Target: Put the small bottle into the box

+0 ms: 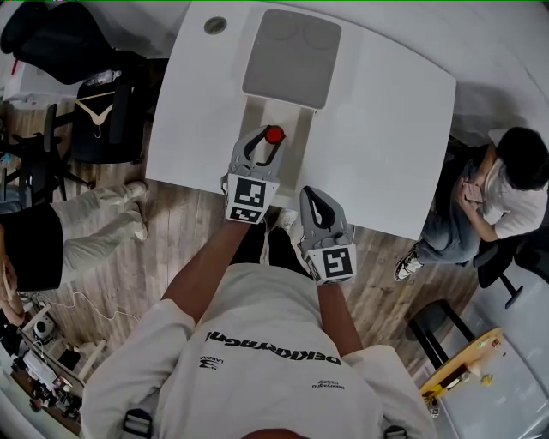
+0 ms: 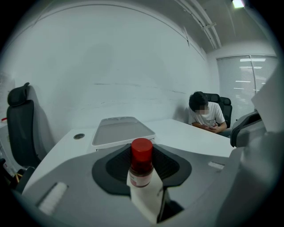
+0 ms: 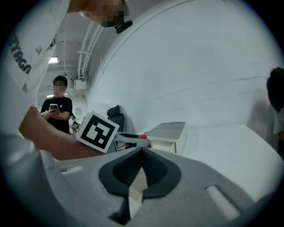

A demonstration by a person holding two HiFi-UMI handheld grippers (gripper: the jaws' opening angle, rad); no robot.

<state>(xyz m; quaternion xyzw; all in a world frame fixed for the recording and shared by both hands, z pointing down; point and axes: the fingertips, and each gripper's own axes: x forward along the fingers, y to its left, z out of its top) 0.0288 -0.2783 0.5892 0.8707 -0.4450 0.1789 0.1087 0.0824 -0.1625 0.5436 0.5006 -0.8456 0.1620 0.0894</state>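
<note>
A small bottle with a red cap [image 1: 274, 135] is held upright in my left gripper [image 1: 268, 142], which is shut on it. It hangs over the open white box [image 1: 257, 116] on the table's near middle. The box's grey lid [image 1: 292, 56] lies open behind it. In the left gripper view the bottle [image 2: 142, 153] stands between the dark pads of the left gripper [image 2: 143, 177], with the box lid [image 2: 122, 132] beyond it. My right gripper [image 1: 310, 197] hovers at the table's front edge, to the right of the box, shut and holding nothing. In the right gripper view its right gripper [image 3: 142, 153] pads meet.
The white table [image 1: 386, 129] has a round cable hole [image 1: 215, 25] at its far left corner. One person sits at the right [image 1: 506, 184], and another stands at the left [image 1: 69, 231]. Black chairs [image 1: 94, 111] stand at the left, and a stool [image 1: 437, 326] stands near right.
</note>
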